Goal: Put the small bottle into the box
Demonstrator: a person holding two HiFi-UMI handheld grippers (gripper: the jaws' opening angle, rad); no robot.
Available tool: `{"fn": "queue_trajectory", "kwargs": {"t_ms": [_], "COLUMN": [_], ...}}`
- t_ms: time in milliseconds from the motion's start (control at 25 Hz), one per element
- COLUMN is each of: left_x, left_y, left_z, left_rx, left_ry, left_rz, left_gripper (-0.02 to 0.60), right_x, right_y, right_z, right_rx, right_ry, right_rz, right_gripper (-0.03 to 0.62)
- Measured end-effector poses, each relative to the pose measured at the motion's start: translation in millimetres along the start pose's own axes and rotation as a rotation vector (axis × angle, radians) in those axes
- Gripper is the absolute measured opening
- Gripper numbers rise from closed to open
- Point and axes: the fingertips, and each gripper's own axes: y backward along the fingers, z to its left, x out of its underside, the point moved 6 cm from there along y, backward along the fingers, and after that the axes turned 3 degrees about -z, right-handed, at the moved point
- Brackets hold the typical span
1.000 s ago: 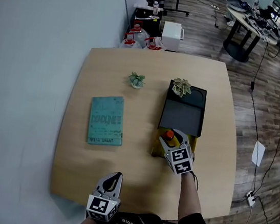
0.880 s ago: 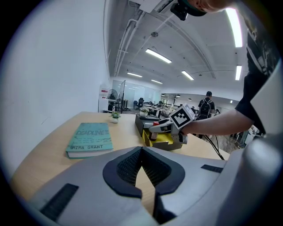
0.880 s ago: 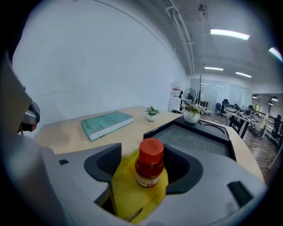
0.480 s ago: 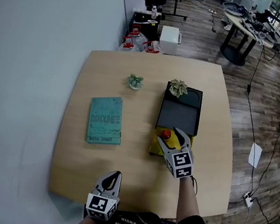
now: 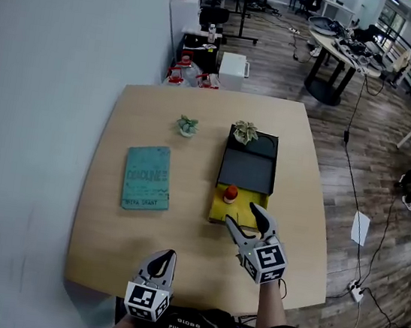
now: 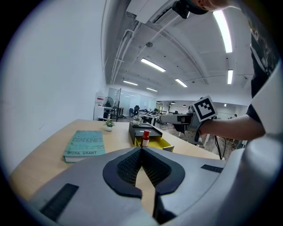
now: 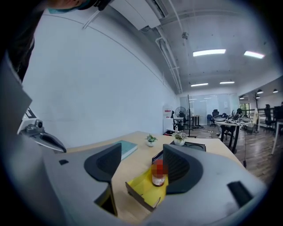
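The small bottle [image 5: 230,194], with a red cap, stands upright inside the open yellow box [image 5: 238,212] right of the table's middle. My right gripper [image 5: 246,220] hovers just in front of the box, open, with nothing between its fingers. In the right gripper view the bottle [image 7: 158,173] stands free in the yellow box [image 7: 142,189], beyond the spread jaws of the right gripper [image 7: 139,162]. My left gripper [image 5: 164,261] is shut and empty near the table's front edge. From the left gripper [image 6: 141,152] the bottle [image 6: 145,138] shows ahead.
A black tray-like lid [image 5: 248,170] lies behind the box with a small potted plant [image 5: 246,132] at its far end. Another small plant [image 5: 187,126] and a teal book [image 5: 147,178] lie to the left on the wooden table [image 5: 105,229]. Office furniture stands beyond.
The right gripper let go of the bottle and drew back toward me with its jaws spread. The bottle stays standing in the yellow box. The left gripper has not moved.
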Motion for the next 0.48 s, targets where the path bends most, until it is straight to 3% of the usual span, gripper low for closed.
{"fn": "queue_trajectory", "kwargs": {"t_ms": [280, 480], "left_x": [-1.8, 1.0], "left_y": [19.8, 28.3], "left_z": [-11.0, -20.6], "left_rx": [0.006, 0.033], "left_ry": [0.027, 0.049], "left_rz": [-0.054, -0.103], "left_gripper": [0.005, 0.005], "right_x": [-12.7, 2.1], "right_y": [60.3, 96.9], "right_z": [32.5, 53.5], "right_rx": [0.026, 0.038], "right_ry": [-0.010, -0.049], "right_rz": [-0.052, -0.046], "right_gripper": [0.307, 0.307]}}
